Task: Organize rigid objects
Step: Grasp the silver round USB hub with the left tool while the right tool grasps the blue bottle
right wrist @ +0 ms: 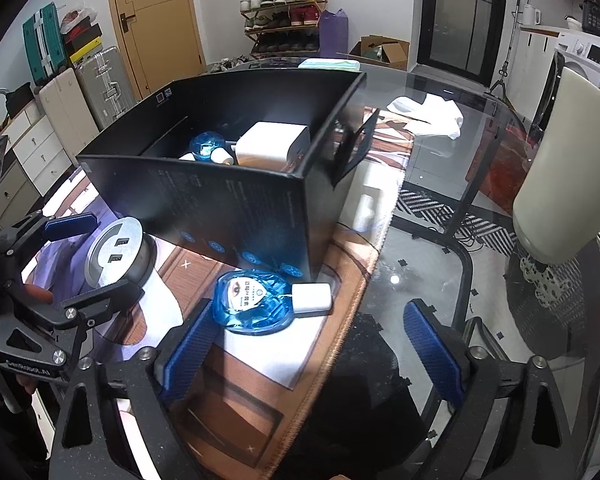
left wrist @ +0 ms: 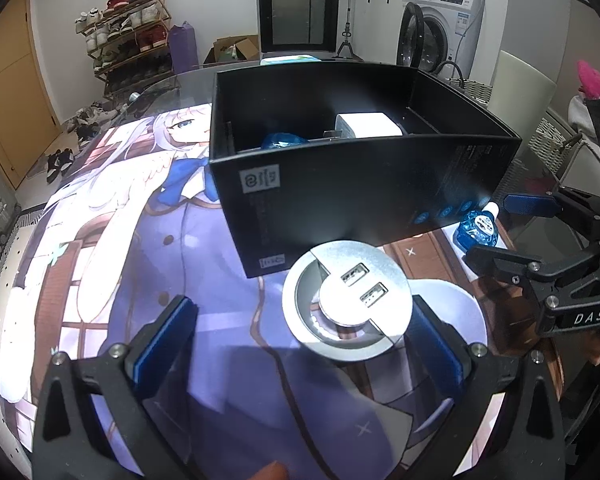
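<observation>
left gripper (left wrist: 304,344): jaws apart around the round silver USB socket (left wrist: 347,300) on the printed mat (left wrist: 148,264), pads not pressing | black box (right wrist: 228,200): behind, holding a white charger (right wrist: 274,145) and a blue bottle (right wrist: 206,145) | right gripper (right wrist: 310,354): released, jaws spread, second blue bottle (right wrist: 256,304) lying on the mat between the fingertips, untouched

The tall black box (right wrist: 236,208) walls off the far side; the glass tabletop (right wrist: 440,240) right lies bare.
</observation>
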`<state>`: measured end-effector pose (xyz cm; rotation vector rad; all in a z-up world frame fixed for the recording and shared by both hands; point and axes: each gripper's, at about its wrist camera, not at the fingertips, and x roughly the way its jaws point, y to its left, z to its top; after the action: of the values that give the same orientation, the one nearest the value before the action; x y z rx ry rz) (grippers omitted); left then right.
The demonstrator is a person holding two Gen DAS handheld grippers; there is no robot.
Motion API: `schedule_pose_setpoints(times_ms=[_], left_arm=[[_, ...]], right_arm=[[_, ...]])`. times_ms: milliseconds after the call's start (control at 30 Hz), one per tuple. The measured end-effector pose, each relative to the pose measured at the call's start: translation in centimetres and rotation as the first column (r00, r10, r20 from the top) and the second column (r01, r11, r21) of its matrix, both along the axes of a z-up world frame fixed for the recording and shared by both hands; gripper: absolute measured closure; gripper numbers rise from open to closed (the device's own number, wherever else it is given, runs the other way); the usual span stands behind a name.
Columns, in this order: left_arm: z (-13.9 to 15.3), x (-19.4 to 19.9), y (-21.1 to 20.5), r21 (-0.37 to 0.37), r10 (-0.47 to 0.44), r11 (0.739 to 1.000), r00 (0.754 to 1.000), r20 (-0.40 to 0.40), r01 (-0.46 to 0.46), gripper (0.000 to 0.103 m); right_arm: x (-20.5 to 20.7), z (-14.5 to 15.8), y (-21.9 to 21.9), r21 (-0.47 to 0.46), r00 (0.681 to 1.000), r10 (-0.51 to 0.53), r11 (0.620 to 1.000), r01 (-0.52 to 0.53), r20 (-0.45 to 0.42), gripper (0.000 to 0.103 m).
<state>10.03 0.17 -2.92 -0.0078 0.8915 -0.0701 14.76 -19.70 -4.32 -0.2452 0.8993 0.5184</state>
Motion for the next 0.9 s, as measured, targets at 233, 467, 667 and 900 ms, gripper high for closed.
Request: schedule_pose_setpoints(times_ms=[233,467,667,900], left_arm=[[-0.1,0.0,0.0,0.001,0.002,1.000,1.000,0.000,-0.002,0.000],[-0.1,0.0,0.0,0.000,0.001,1.000,1.000,0.000,-0.001,0.000],[-0.1,-0.1,0.0,0.001,0.001,1.000,1.000,0.000,-0.001,0.000],[-0.1,-0.2,0.0,0.003,0.004,1.000,1.000,0.000,-0.004,0.000]], right_arm=[[-0.5,0.3,-0.1,0.010,1.000,0.024,1.000,-0.024,0.013,0.028],[-1.0,0.5,0.3,0.017,0.999,0.037,0.999,-0.037,0.023,0.043],[-1.0,0.6,-0.1,0.022,0.999,0.023,0.999,-0.024,0.026,0.047],[-1.6,1.0,-0.3,0.020,0.998,0.026,0.999,-0.027,0.050,0.047]])
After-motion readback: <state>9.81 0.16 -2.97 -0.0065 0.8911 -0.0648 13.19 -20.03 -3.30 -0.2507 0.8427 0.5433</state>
